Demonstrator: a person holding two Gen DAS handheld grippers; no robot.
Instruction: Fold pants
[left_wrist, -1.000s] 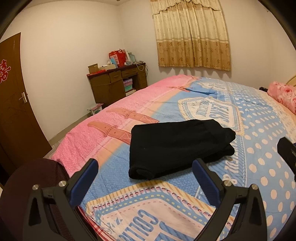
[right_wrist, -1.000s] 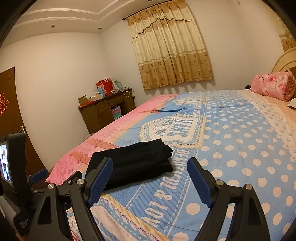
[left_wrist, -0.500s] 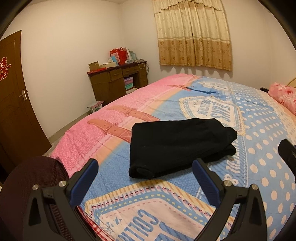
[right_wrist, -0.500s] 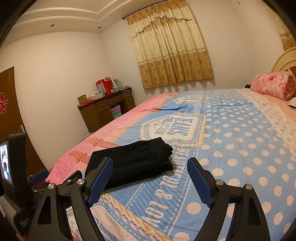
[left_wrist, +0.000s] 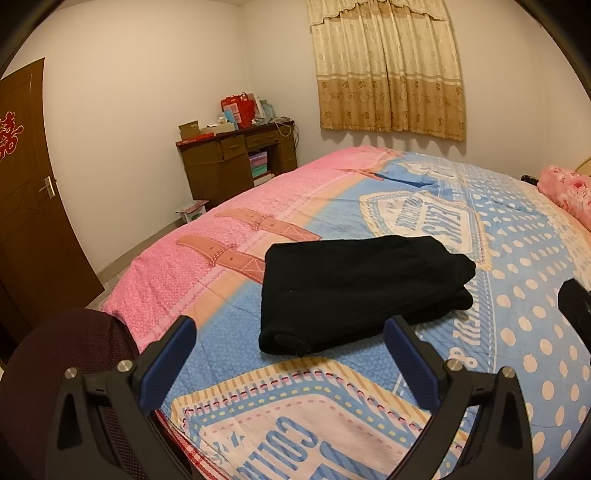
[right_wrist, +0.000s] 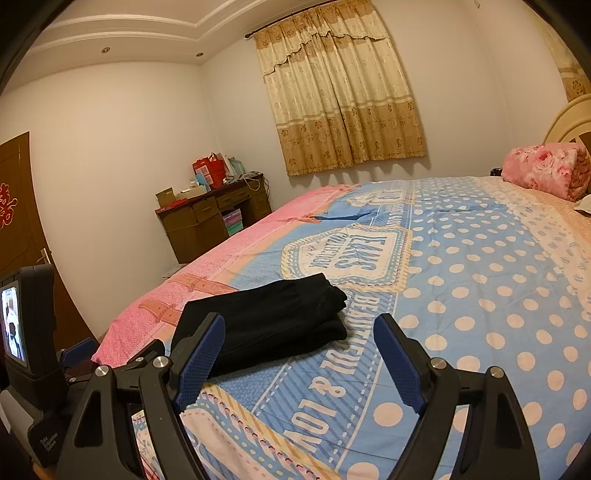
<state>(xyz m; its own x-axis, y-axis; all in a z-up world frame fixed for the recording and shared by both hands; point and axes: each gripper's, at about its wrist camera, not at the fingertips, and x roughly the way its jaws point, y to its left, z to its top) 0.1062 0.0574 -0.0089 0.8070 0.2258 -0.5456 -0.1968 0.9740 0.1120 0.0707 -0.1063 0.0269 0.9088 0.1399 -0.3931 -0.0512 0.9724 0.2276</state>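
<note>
Black pants (left_wrist: 354, 288) lie folded into a compact rectangle on the bed, near its foot end; they also show in the right wrist view (right_wrist: 269, 321). My left gripper (left_wrist: 291, 354) is open and empty, held above the bed just short of the pants' near edge. My right gripper (right_wrist: 299, 350) is open and empty, held to the right of the pants and slightly back from them. Neither gripper touches the cloth.
The bed (left_wrist: 498, 258) has a pink and blue dotted cover. A pink floral pillow (right_wrist: 543, 171) lies at its head. A brown desk (left_wrist: 236, 162) with boxes stands by the wall. A brown door (left_wrist: 29, 206) is left. A dark chair back (left_wrist: 70, 354) is near my left gripper.
Both grippers have drifted slightly; the left view has pulled back a little and tilted. The pants have not moved. Both grippers stay open.
</note>
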